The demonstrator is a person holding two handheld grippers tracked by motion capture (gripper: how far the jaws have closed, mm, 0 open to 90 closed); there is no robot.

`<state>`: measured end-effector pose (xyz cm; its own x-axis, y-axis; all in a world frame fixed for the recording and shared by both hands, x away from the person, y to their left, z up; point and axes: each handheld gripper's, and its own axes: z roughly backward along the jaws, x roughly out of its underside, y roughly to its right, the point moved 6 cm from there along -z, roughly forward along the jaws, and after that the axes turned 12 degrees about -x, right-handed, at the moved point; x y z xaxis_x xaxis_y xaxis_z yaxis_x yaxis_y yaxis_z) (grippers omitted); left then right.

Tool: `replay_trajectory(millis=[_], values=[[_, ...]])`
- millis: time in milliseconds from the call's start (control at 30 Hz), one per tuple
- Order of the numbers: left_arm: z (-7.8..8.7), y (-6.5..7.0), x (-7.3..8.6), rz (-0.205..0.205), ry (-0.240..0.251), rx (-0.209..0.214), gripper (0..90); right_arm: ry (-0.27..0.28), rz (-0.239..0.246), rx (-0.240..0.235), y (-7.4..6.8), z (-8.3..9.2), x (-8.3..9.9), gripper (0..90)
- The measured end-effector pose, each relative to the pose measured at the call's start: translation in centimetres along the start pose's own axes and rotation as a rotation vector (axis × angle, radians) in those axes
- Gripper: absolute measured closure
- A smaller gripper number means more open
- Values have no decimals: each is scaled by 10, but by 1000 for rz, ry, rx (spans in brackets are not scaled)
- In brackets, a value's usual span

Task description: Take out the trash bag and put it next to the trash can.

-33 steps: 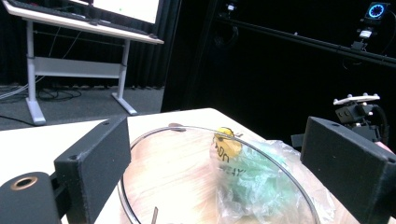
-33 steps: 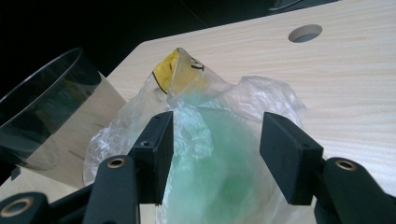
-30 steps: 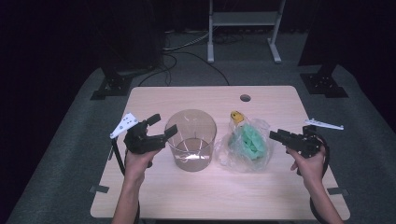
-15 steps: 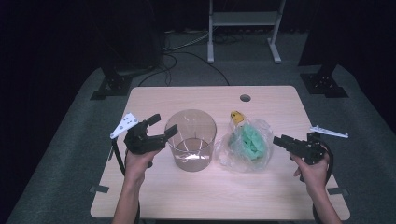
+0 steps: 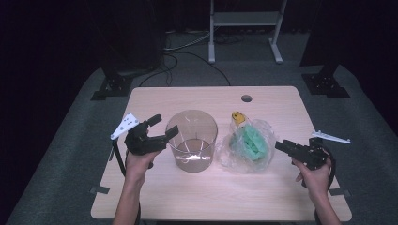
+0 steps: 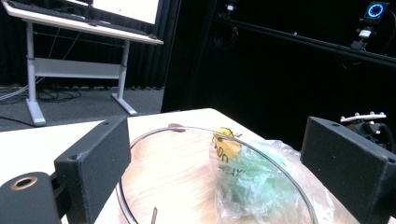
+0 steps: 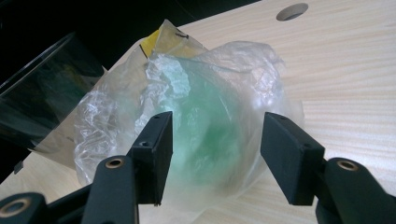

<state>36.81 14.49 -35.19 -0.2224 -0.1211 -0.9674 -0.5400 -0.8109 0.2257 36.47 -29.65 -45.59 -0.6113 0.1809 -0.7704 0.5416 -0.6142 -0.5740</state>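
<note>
On the wooden table point(image 5: 263, 192) we see a clear plastic cup point(image 5: 192, 140) standing upright near the middle, and just to its right a crumpled clear plastic bag point(image 5: 248, 145) with something green inside and a yellow label at its top. Cup and bag sit so close that we cannot tell whether they touch.

Our left gripper point(image 5: 159, 129) sits at the cup's left side with its jaws spread wide; in the left gripper view the cup's rim lies between the two black jaws, and through the clear wall we see the bag beyond it. Whether either jaw touches the cup we cannot tell.

Our right gripper point(image 5: 281, 146) sits just beside the bag's right edge, jaws apart and pointed at it; in the right gripper view the green bulk of the bag shows between the two jaws, with the cup's dark edge beyond at the left.

A round hole point(image 5: 246, 98) marks the table's far side. Beyond the table we see dark grey floor, black stand feet point(image 5: 112, 86), trailing cables point(image 5: 187, 51) and a white desk frame point(image 5: 244, 28).
</note>
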Motion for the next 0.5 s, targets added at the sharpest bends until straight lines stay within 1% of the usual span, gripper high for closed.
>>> replay_trajectory(millis=[167, 400, 500], values=[[1, 1, -1, 0, 1, 1, 73, 10, -7, 6, 2, 5, 7, 433], [1, 3, -1, -2, 5, 3, 73, 58, -24, 5, 2, 13, 22, 430], [1, 3, -2, -6, 5, 5, 73, 80, -15, 15, -1, 17, 30, 428]])
